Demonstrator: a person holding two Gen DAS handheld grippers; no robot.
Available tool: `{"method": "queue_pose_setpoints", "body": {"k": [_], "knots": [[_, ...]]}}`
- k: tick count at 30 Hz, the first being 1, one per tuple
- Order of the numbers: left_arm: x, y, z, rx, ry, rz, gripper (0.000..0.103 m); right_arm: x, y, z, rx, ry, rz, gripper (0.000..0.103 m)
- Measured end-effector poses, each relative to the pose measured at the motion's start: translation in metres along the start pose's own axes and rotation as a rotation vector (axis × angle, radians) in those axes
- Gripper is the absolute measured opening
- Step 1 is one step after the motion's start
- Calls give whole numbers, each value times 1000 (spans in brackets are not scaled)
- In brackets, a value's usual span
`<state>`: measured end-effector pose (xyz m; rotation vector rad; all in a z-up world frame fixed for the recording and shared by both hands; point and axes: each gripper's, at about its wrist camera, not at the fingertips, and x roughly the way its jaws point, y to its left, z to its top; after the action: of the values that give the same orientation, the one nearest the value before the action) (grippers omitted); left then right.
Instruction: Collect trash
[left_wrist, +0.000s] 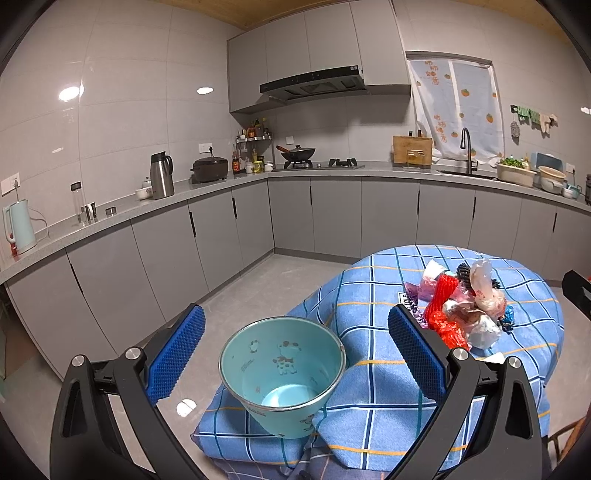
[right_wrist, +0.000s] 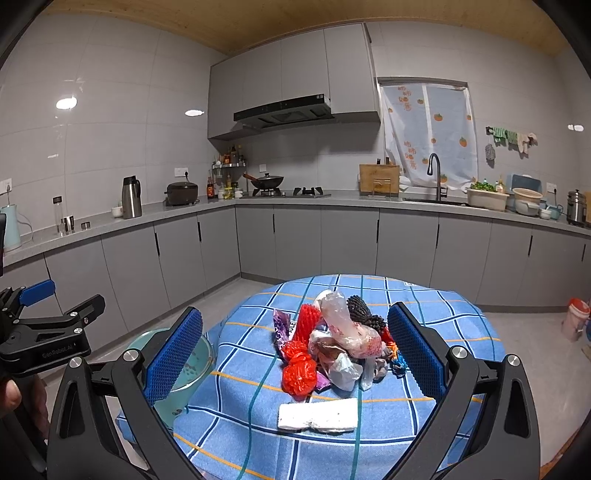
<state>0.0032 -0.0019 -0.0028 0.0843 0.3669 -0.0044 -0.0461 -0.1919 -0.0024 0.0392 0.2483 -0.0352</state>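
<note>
On checked cloth (right_wrist: 424, 314): trash heap (right_wrist: 332, 350), bucket (left_wrist: 282, 369).

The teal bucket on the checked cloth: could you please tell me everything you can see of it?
The teal bucket is a small tapered pail with a shiny metal rim and what looks like painted metal, printed with a cartoon spotted animal. It looks empty and stands tilted on the blue checked cloth, at the table's edge, left of the trash pile. Nothing grips it; the open left gripper frames it.

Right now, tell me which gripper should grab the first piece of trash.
Right. The right gripper is open and frames the trash pile on the checked tablecloth. The left gripper faces the teal bucket, with the pile off to its side, so it would likely suit steadying the bucket.
</note>
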Motion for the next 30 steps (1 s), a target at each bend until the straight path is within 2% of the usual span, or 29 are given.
{"method": "queue_pose_setpoints", "body": {"k": [22, 26, 30], "knots": [[1, -3, -3, 3, 9, -2, 98, 2, 0, -2, -5, 4, -5, 99], [11, -4, -8, 3, 25, -7, 98, 7, -13, -2, 16, 18, -24, 99], [32, -9, -18, 12, 55, -11, 98, 25, -41, -14, 42, 44, -112, 98]]}}
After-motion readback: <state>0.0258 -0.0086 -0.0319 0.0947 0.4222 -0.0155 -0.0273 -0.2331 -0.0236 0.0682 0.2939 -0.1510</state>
